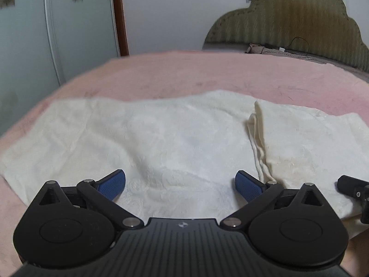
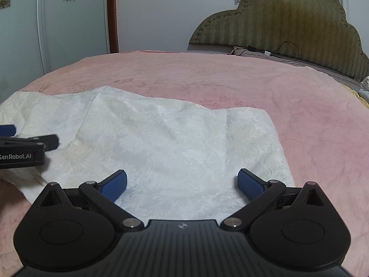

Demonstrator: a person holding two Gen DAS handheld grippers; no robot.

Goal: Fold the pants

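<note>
Left end of white pants (image 1: 161, 138) cut off by frame edge in right wrist view; near hem hidden under both tools. Pants spread flat across pink bed cover (image 2: 230, 80), right part folded over itself, layered edge with thin cord showing. Fabric embossed, crinkly, cream-white; cover fuzzy, faintly patterned. Left gripper (image 1: 180, 185) spread wide, blue ribbed pads over cloth, pinching nothing. Right gripper (image 2: 182, 184) likewise spread wide, holding nothing. Olive scalloped quilted headboard (image 2: 288, 23) behind, cable along its base.

Pants (image 1: 175, 138) matt embossed cloth; bedspread (image 1: 184, 73) soft, fleecy.
</note>
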